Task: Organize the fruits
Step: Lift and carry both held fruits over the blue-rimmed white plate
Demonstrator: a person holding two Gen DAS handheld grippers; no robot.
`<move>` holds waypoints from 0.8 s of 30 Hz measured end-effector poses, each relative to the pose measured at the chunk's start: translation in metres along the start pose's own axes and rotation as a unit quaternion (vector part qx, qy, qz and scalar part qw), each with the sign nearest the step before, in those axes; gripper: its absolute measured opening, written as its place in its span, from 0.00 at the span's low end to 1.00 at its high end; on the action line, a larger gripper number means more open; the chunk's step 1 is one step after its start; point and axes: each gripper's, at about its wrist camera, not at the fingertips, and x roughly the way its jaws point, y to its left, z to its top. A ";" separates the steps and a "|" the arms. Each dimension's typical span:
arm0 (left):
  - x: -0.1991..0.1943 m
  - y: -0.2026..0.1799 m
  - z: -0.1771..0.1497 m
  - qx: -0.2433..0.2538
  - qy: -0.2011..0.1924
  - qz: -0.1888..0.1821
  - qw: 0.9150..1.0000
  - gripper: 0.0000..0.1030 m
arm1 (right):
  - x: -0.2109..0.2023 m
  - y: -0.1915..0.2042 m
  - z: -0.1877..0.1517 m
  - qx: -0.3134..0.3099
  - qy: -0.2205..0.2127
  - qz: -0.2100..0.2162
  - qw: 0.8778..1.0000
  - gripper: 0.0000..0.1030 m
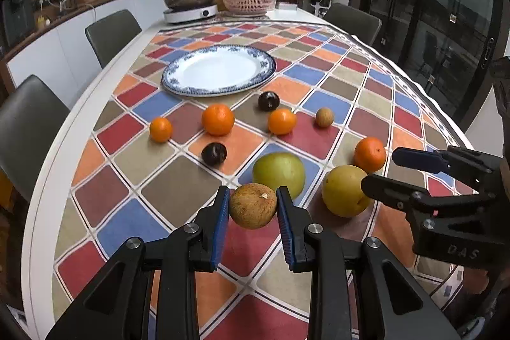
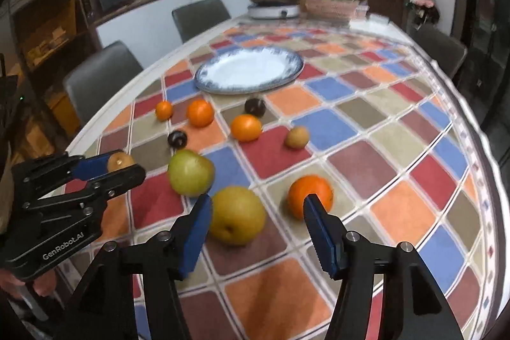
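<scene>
Between the blue pads of our left gripper (image 1: 252, 206) sits a small round brown rough-skinned fruit (image 1: 252, 205), pinched on its two sides and apparently lifted clear of the table. Its pale stem scar faces up and slightly right; the fruit is near-spherical, so we read no useful long axis.

Our right gripper (image 2: 258, 212) has its jaws spread wide with nothing held. A large yellow round pear (image 2: 237, 215) lies just ahead, closer to the left pad, and a bright orange citrus (image 2: 310, 195) sits just behind the right pad's tip.

Ahead of both grippers, the white oval plate with blue patterned rim (image 1: 178, 85) rests empty on the table covered in a multicoloured diamond-check cloth (image 1: 334, 104). We judge it the destination: it lies straight ahead and slightly left of the held fruit, well apart, beyond the scattered fruit. The plate's long axis runs left to right across the approach.

Between gripper and plate lie a green-yellow round pear (image 1: 279, 172), two dark plums (image 1: 213, 154), further oranges (image 1: 218, 119) and a second small brown fruit (image 1: 324, 117). The carry should pass above these.
</scene>
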 end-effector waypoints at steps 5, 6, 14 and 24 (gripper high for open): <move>0.006 0.003 -0.007 -0.011 0.013 -0.004 1.000 0.29 | 0.007 0.008 -0.002 -0.019 0.014 0.014 1.000 0.58; 0.007 0.004 -0.008 -0.012 0.014 -0.004 1.000 0.29 | 0.009 0.009 -0.002 -0.022 0.019 0.019 0.999 0.58; 0.015 0.017 -0.012 -0.033 0.030 0.002 0.999 0.29 | 0.040 0.021 -0.001 -0.034 0.052 0.041 0.997 0.58; 0.020 0.018 -0.011 -0.035 0.035 -0.002 0.999 0.29 | 0.057 0.018 -0.003 -0.036 0.080 0.037 0.995 0.49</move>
